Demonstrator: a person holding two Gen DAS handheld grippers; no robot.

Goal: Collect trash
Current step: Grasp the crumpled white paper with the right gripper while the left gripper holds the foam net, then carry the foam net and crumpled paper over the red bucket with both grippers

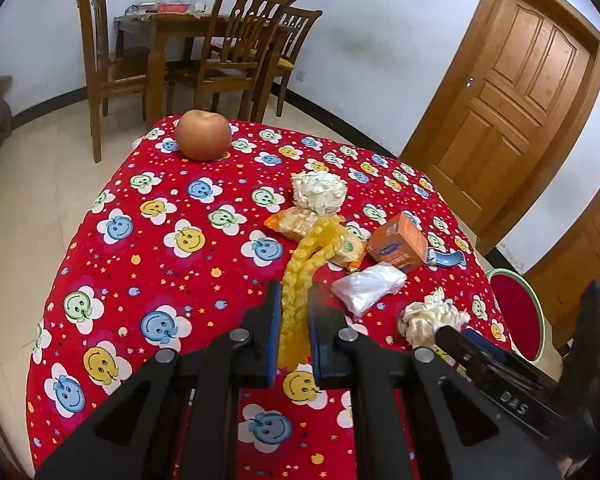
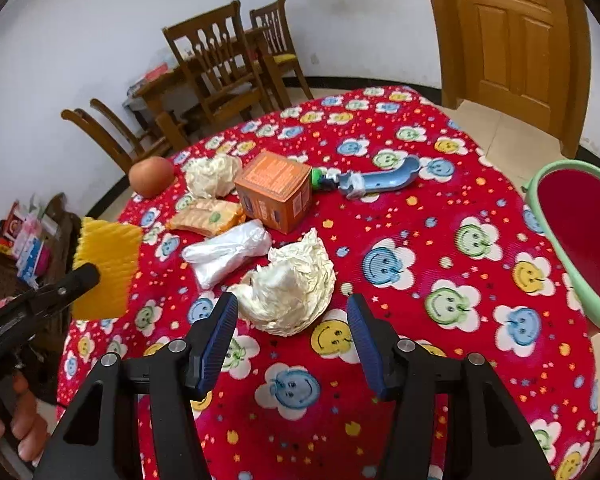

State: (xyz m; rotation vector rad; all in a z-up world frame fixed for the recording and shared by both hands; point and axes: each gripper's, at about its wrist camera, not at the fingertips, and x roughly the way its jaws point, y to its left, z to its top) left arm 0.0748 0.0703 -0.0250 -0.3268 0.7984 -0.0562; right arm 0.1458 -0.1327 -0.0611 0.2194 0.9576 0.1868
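The left gripper (image 1: 293, 332) is seen clamped on a yellow foam net sleeve (image 1: 300, 280), which is pinched between its blue pads and is held up off the red smiley-patterned cloth of the bench (image 1: 148, 248); in the right wrist view the same sleeve (image 2: 106, 268) is shown hanging at the left edge, above the bench's rim. The right gripper (image 2: 290, 320) is held with its jaws apart and nothing pressed between them, and a crumpled cream paper wad (image 2: 292, 288) is framed just ahead of its fingertips, resting on the cloth. Just beyond the wad, a folded clear plastic bag (image 2: 226, 254) is laid flat. Behind the bag, an orange-yellow snack wrapper (image 2: 206, 216) and an orange carton (image 2: 274, 190) are found close together, the carton standing to the wrapper's right. A blue-handled tool with a green end (image 2: 368, 180) is laid on its side to the right of the carton. A second crumpled cream wad (image 2: 212, 174) is placed behind the wrapper, and an apple (image 2: 151, 176) is set near the far left edge of the bench, well apart from the rest. A green-rimmed bin with a red inside (image 2: 576, 240) is seen beside the bench on the right. Farther off, wooden chairs (image 2: 216, 64) and a wooden door (image 2: 508, 40) are visible against the white wall.
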